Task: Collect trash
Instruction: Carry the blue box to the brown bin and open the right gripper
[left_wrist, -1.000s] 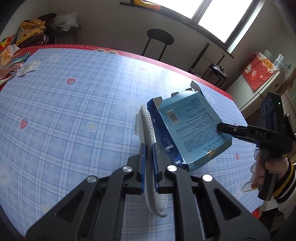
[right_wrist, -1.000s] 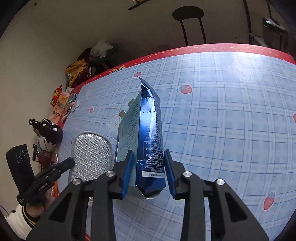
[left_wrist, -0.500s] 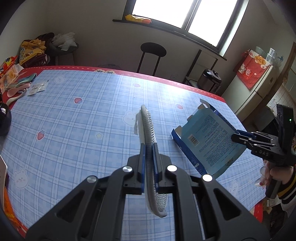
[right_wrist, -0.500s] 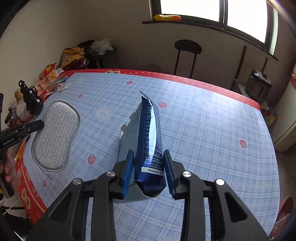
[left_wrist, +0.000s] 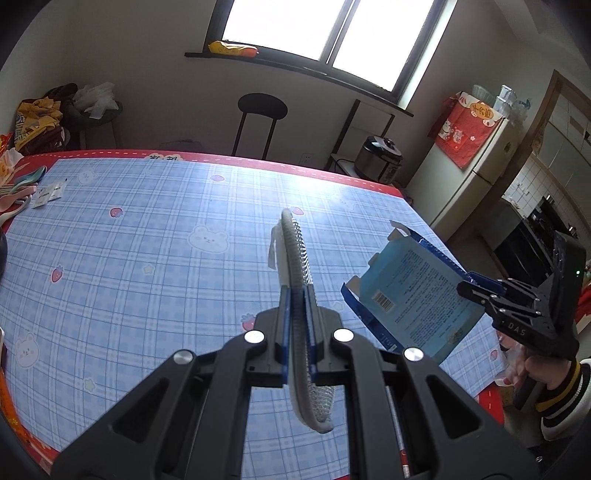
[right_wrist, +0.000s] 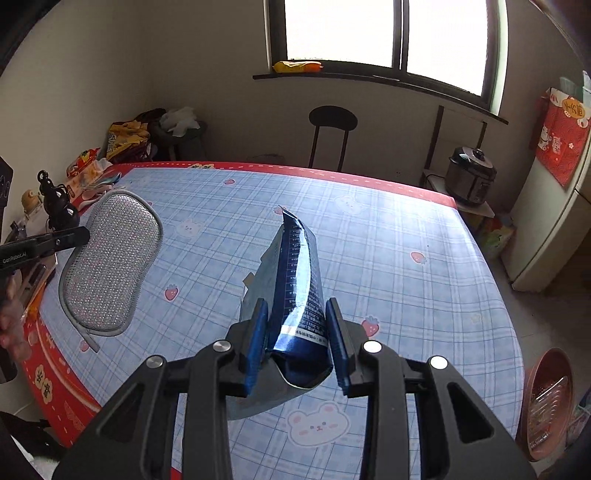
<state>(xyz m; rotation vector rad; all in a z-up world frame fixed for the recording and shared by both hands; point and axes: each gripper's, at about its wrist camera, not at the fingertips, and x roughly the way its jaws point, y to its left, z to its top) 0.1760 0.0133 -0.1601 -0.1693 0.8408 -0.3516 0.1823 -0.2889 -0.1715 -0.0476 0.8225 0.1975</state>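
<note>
Now both pieces hang higher above the tablecloth than a second ago: the left gripper is clenched on the silver mesh pad, the right gripper clamped on the flattened blue carton. Carrying-off comes next, I judge. Packets remain far left; a stool stands beyond, nothing blocking.

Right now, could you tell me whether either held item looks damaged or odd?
Yes: the blue carton in the right gripper is squashed flat, end flaps torn open. The mesh pad in the left gripper looks intact.
</note>
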